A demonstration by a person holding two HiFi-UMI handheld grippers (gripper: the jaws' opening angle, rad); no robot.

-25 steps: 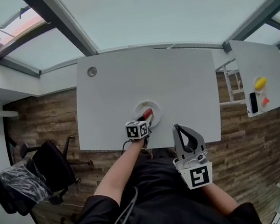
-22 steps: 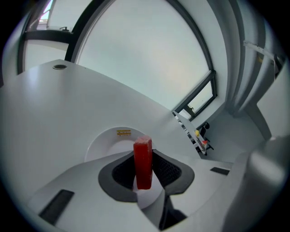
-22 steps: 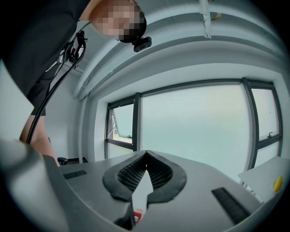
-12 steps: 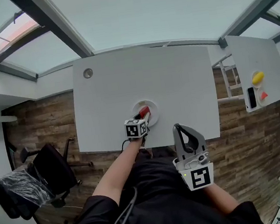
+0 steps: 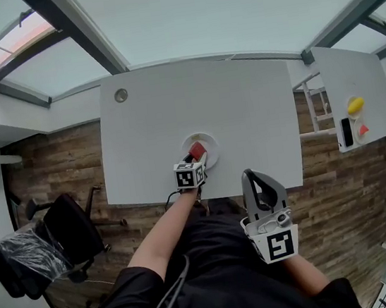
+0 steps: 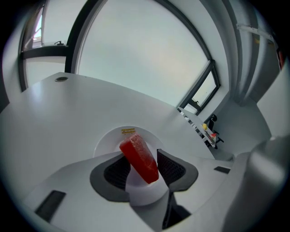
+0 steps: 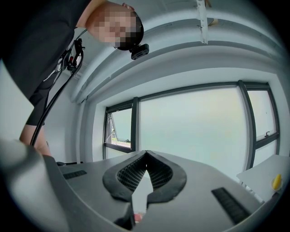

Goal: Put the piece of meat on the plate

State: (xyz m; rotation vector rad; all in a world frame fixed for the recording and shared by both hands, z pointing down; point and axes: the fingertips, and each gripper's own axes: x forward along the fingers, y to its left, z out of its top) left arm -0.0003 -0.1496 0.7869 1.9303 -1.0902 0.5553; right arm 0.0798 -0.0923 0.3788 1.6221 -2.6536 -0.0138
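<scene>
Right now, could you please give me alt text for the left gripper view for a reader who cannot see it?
The left gripper is opening its fingers around a red piece of meat, which leans tilted above a white plate on a white table. A large window fills the background.

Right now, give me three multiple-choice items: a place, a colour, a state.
1. The right tool is:
A. wide open
B. half open
C. shut, empty

2. Where is the piece of meat?
A. between the left tool's jaws, over the plate
B. beside the plate
C. in the right tool

3. What colour is the meat?
A. green
B. red
C. white

Answers: 1 C, its tips meet on nothing; 2 A, it stands between the left tool's opening jaws; 3 B, plainly red.
</scene>
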